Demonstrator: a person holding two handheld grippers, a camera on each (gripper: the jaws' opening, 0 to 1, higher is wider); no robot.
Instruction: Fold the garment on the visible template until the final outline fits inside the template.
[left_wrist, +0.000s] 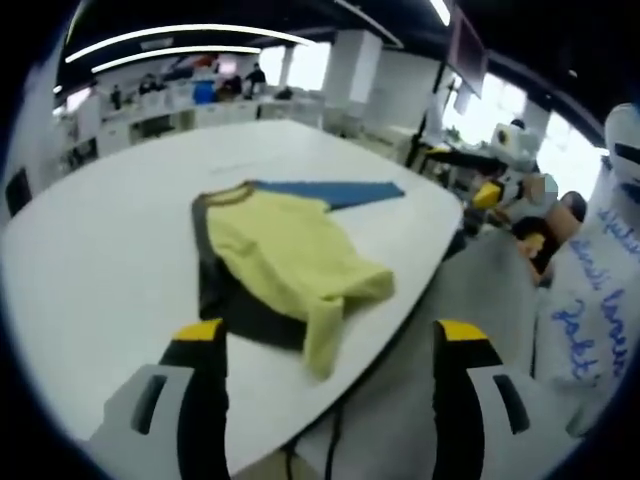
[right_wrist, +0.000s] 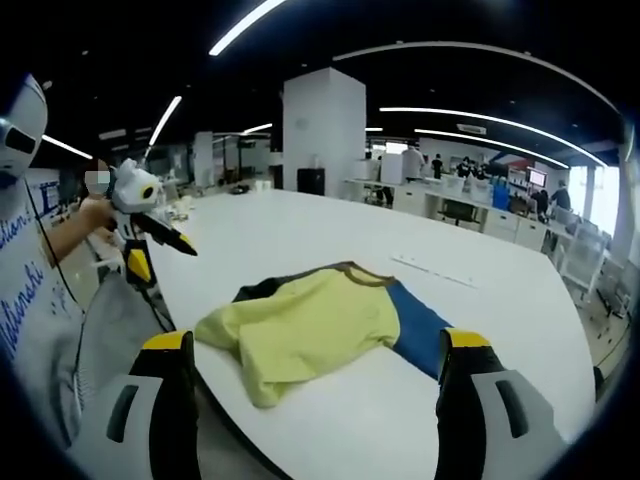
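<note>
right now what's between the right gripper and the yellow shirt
Only bare white table lies between the right gripper, fingers spread open, and the yellow shirt, as the right gripper view shows.

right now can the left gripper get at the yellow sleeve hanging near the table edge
Probably yes: the left gripper is open, and the yellow sleeve lies just ahead between its jaws, with nothing covering it on the table.

One garment (left_wrist: 285, 265), one template (left_wrist: 335, 192), one table (left_wrist: 90, 260).

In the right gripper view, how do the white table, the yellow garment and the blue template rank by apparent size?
1. white table
2. yellow garment
3. blue template, mostly covered by the garment, so its full size is hidden.
</note>
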